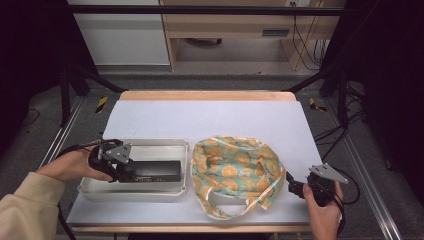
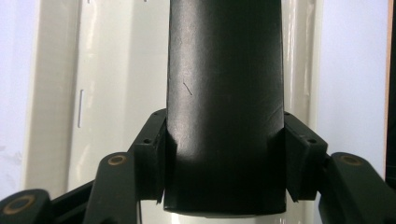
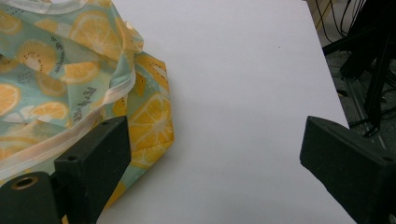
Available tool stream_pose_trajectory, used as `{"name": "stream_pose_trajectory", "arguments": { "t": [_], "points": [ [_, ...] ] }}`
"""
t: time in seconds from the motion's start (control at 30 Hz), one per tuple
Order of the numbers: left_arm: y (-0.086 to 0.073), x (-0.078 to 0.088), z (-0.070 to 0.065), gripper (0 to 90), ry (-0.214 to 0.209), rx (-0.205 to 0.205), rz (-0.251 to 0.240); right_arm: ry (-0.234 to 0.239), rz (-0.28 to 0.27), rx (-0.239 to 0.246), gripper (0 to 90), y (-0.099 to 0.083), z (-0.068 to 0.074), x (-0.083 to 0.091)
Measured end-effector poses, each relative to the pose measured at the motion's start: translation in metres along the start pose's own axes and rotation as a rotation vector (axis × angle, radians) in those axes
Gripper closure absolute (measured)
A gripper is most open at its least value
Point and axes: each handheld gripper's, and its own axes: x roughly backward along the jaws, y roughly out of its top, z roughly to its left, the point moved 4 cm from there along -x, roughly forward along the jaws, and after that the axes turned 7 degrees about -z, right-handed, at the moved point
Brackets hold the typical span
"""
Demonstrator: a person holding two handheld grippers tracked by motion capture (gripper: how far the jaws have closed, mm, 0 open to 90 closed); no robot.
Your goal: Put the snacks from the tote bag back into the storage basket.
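Note:
A long black box [image 1: 152, 171] lies inside a white tray [image 1: 150, 192] at the left of the table. My left gripper [image 1: 122, 170] is shut on the box's left end; in the left gripper view both jaws press the sides of the black box [image 2: 224, 107]. A green bag printed with orange slices [image 1: 235, 170] lies crumpled in the middle of the table. My right gripper [image 1: 292, 186] sits at the bag's right edge, open, with nothing between its jaws. In the right gripper view the bag [image 3: 60, 79] lies by the left jaw of that gripper [image 3: 215, 163].
The table is covered with a white sheet [image 1: 210, 120], and bare sheet [image 3: 243, 84] lies right of the bag. The tray's white floor [image 2: 116, 70] runs beside the box. A wooden strip [image 1: 205, 95] marks the far edge. Cables lie on the floor at right.

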Motion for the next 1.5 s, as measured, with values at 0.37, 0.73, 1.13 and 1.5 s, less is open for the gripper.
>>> {"name": "stream_pose_trajectory", "arguments": {
  "t": [0.37, 0.73, 1.13, 1.5],
  "points": [
    [0.000, -0.011, -0.002, 43.4, -0.022, -0.004, -0.024, 0.001, 0.002, 0.001, 9.1, 0.000, 0.000, 0.000],
    [-0.001, -0.015, -0.002, 43.3, -0.030, 0.003, -0.036, 0.006, 0.011, -0.002, 9.0, -0.001, 0.000, 0.000],
    [-0.006, -0.023, -0.001, 43.3, -0.045, 0.000, -0.037, 0.009, 0.018, -0.001, 8.9, -0.001, 0.001, -0.001],
    [-0.009, -0.027, 0.001, 43.1, -0.046, -0.007, -0.041, 0.016, 0.023, 0.000, 8.7, -0.002, 0.001, -0.002]
  ]
}}
